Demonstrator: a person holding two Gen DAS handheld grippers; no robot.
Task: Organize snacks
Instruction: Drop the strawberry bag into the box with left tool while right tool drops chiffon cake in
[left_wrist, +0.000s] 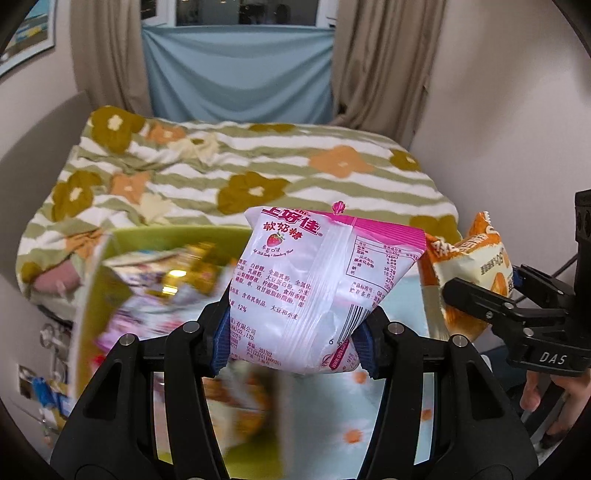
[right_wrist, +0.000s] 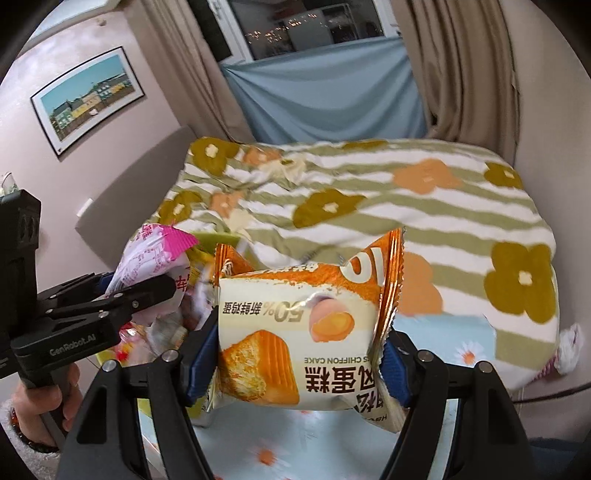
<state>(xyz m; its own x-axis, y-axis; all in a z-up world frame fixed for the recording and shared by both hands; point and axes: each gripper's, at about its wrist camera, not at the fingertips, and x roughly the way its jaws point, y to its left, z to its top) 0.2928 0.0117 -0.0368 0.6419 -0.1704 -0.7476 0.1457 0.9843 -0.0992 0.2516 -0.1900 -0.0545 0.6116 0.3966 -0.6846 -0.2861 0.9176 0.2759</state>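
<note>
While both packets are held in the air, the scene is dominated by the bed (left_wrist: 258, 166), whose striped floral cover fills the middle of each view beneath the curtained window at the top. Below it, at lower left of the left wrist view, a green bin (left_wrist: 147, 236) is seen, blurred, with a jumble of wrapped snacks (left_wrist: 166, 280) already inside; this suggests that part of the sorting has been done, though how much cannot be judged from the blur. A pale blue cloth with daisies (right_wrist: 443, 343) is visible under both tools at the bottom of the frames. At centre of the left wrist view, the pink-and-white strawberry candy bag (left_wrist: 306, 284) is pinched at its lower end by the left gripper (left_wrist: 295, 343), the blue pads pressed into the film. At centre of the right wrist view, the orange chiffon cake packet (right_wrist: 295, 332) is clamped across its width by the right gripper (right_wrist: 299, 365), printed side upside down. Neither packet has yet been placed, so two deliveries at least remain. One further small wrapped item (right_wrist: 570, 349) appears to lie at the bed's edge, at right of the right wrist view, and may also remain to be collected.
</note>
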